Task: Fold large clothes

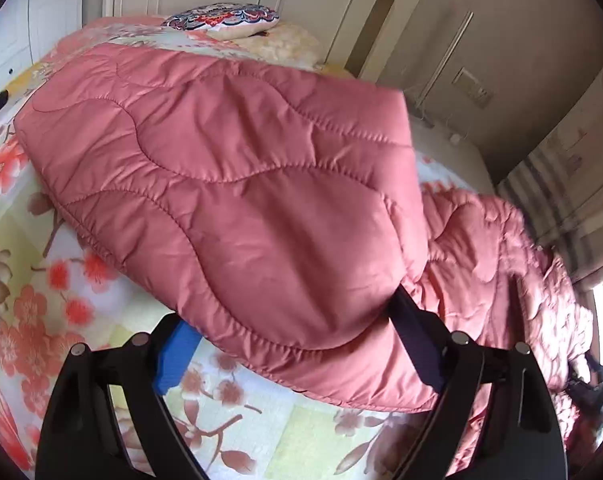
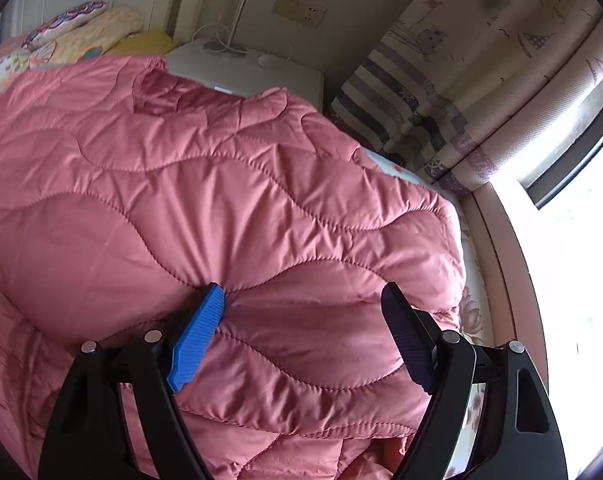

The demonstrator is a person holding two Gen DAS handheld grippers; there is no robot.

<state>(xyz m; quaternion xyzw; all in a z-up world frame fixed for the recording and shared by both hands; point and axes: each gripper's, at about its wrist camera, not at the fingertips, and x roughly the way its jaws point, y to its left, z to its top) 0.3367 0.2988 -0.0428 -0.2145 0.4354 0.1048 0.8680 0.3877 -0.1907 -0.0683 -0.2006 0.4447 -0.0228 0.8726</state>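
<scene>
- The left claw [image 1: 297, 344] stands wide open, its blue pad and dark pad on either side of the lower hem of the pink quilted coat [image 1: 229, 184]; it grips nothing (the cloth only drapes over the dark pad).
- The coat lies on the bed with the floral sheet [image 1: 25, 292], one layer already turned over.
- The right claw [image 2: 301, 332] is also wide open, its pads pressing on the puffy cloth without pinching it.
- I judge that both claws should close on the edge at the same level, then lift together so the thick padding does not slide.
</scene>
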